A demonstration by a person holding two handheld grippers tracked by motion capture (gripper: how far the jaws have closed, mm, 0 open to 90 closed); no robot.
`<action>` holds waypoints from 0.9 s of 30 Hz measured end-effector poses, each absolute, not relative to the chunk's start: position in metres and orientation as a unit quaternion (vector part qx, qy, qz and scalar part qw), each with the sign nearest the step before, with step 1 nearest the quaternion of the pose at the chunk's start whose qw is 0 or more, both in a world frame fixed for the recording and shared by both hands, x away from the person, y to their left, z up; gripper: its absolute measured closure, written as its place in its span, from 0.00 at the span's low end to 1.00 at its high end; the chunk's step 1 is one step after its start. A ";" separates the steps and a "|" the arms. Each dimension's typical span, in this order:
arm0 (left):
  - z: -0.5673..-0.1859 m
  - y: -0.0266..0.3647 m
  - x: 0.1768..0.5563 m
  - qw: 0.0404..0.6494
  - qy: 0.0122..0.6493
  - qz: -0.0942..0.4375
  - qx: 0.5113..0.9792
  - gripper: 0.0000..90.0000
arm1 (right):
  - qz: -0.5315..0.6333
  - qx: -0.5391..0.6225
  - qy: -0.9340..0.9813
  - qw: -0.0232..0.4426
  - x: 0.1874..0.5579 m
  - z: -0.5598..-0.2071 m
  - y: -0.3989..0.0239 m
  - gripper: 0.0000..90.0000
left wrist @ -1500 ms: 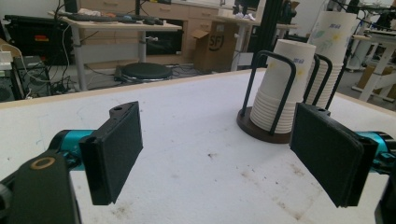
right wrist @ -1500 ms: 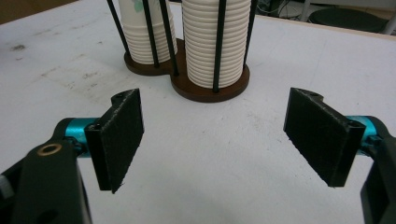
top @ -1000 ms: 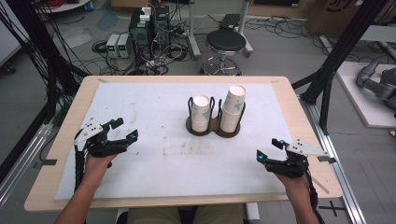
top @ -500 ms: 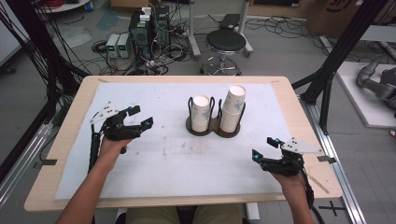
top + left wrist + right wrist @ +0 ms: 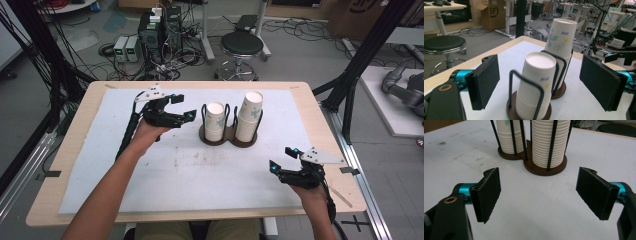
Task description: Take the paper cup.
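A light wooden bench (image 5: 305,100) covered by a white sheet (image 5: 125,165) carries a dark brown two-ring cup holder with black wire uprights (image 5: 227,136), standing right of centre toward the far side. Its left ring holds a shorter stack of white paper cups (image 5: 215,121) and its right ring a taller stack of white paper cups with a pale floral print (image 5: 249,116). The left tool (image 5: 181,107) is raised above the sheet just left of the holder, its jaws spread wide and pointing at the shorter stack; in the left gripper view the shorter stack (image 5: 536,85) stands between the two black pads with clear gaps on both sides, the taller stack (image 5: 561,42) behind it. The right tool (image 5: 283,159) sits low over the near right part of the bench, well apart from the holder, jaws also wide open and holding nothing; in the right gripper view they frame bare sheet, with the holder base (image 5: 544,168) farther off. A black round stool (image 5: 242,45) stands on the floor beyond the bench.
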State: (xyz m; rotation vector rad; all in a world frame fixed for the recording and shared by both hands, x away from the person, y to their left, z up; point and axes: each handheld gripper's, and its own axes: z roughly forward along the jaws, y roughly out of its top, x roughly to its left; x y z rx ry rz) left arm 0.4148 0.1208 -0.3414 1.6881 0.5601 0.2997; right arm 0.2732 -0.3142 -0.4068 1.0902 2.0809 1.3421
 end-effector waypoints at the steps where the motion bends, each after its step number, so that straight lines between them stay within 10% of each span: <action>1: -0.341 0.116 0.417 0.619 0.243 0.129 0.736 0.18 | 0.484 0.393 0.752 0.216 0.273 -0.407 -0.314 0.23; 18: -0.364 0.047 0.451 0.552 0.264 0.116 0.782 0.19 | 0.487 0.393 0.750 0.212 0.273 -0.408 -0.317 0.23; 27: -0.364 0.046 0.452 0.540 0.251 0.121 0.794 0.38 | 0.485 0.394 0.752 0.211 0.273 -0.408 -0.317 0.23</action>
